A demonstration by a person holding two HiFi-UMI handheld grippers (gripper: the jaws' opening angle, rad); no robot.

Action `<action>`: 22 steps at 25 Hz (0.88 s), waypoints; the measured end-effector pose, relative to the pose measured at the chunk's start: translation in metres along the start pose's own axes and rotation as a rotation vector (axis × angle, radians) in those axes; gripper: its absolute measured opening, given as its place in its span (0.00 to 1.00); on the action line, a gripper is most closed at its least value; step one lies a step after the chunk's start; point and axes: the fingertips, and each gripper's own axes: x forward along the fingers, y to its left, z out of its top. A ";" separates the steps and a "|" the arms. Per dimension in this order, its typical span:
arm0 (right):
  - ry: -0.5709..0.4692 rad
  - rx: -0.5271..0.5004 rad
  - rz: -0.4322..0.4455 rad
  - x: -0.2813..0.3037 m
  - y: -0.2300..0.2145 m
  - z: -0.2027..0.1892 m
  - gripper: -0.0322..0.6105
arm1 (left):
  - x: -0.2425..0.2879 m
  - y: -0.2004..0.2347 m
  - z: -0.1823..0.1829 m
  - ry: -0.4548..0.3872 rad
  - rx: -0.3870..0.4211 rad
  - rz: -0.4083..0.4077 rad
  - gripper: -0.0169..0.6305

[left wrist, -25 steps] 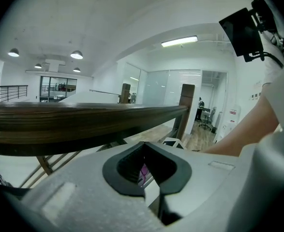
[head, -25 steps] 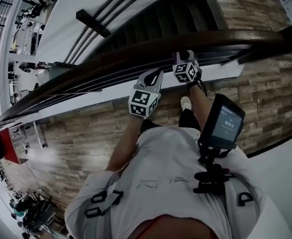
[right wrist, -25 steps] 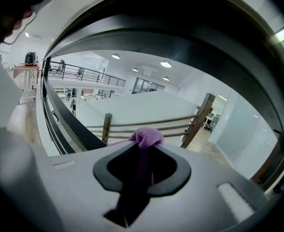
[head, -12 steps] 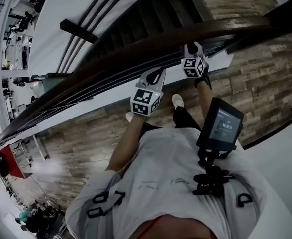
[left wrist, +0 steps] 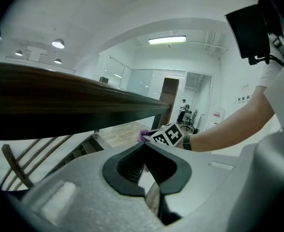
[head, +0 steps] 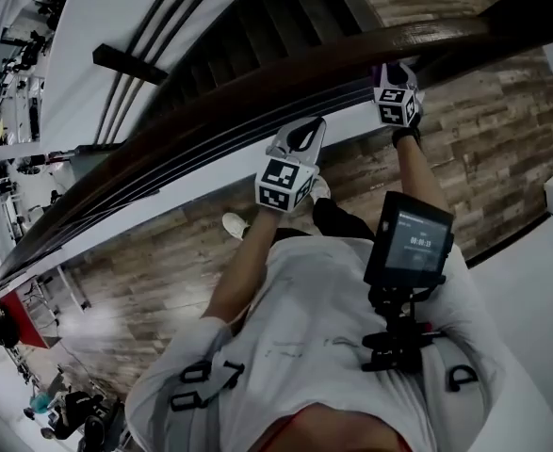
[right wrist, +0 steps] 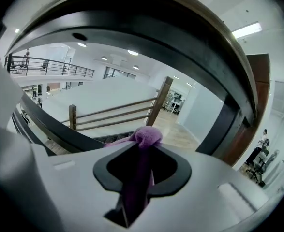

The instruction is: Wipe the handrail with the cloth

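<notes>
The dark wooden handrail (head: 210,111) runs on a slant from lower left to upper right in the head view. My right gripper (head: 392,72) is up against its underside near the right end, shut on a purple cloth (right wrist: 149,135). In the right gripper view the handrail (right wrist: 146,37) arches close overhead, and the cloth bunches just above the jaws. My left gripper (head: 306,132) hangs just below the rail, further left, shut and holding nothing. The left gripper view shows the rail (left wrist: 59,110) above, and beyond it the right gripper's marker cube (left wrist: 168,134) and the cloth (left wrist: 143,136).
Thin dark bars (head: 191,153) run under the rail. Beyond them a staircase (head: 285,17) descends beside a white wall. Wood-plank floor (head: 163,262) lies under the person's feet. A dark newel post (head: 530,17) stands at the rail's right end.
The right gripper has slid with the cloth along the rail toward its upper right end. The left gripper has followed a little the same way, and the person has stepped along.
</notes>
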 end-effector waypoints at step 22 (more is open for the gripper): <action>0.136 0.081 -0.066 0.015 -0.021 0.022 0.13 | -0.075 0.061 -0.034 0.013 -0.083 0.118 0.03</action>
